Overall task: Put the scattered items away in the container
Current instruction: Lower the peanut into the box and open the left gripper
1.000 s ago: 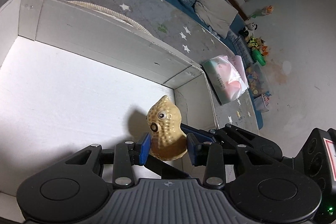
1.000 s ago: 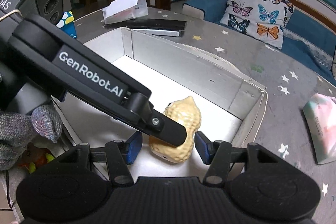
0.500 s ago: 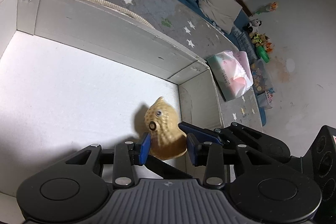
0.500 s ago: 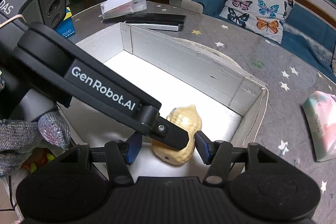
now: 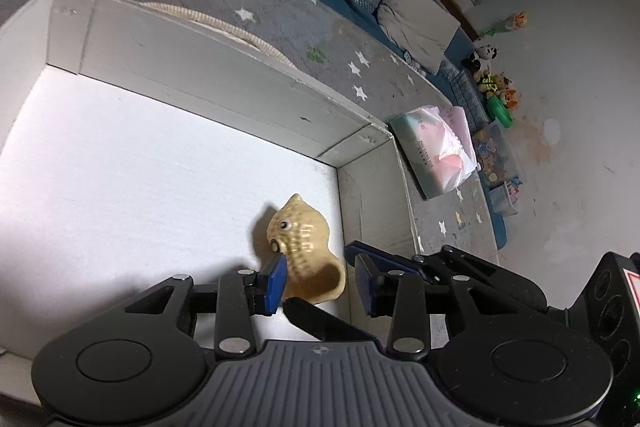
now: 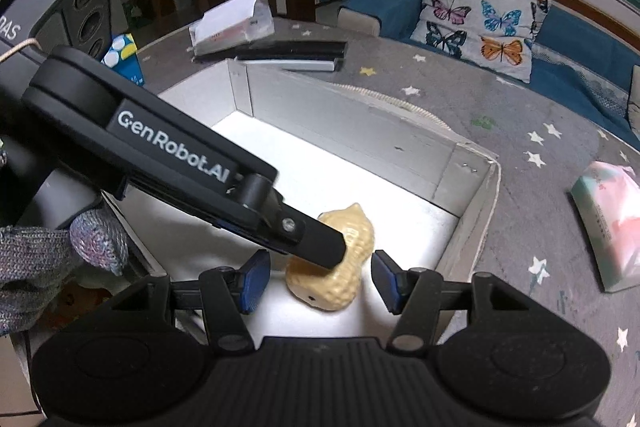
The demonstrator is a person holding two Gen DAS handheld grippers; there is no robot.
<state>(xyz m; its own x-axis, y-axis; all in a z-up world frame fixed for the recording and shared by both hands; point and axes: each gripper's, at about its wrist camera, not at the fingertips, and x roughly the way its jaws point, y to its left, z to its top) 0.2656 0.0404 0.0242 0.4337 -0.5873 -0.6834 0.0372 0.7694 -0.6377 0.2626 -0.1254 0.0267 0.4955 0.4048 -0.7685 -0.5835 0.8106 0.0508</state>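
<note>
Peanut toy [image 5: 306, 249] in white box [image 5: 224, 79] corner, between left gripper [image 5: 320, 281] jaws.

Home living room: sofa [image 6: 580, 67], butterfly cushion [image 6: 480, 23], toys on floor [image 5: 496, 83].

My left camera sits right behind my left claw [image 5: 320, 281] and looks down into the white box [image 5: 224, 87] from close up, with the far floor and toys off to the side. My right camera sits behind my right claw [image 6: 318, 281] and looks down into the same box corner from the other side. Both see the peanut toy [image 5: 306, 251] and the pink packet [image 5: 444, 153].
</note>
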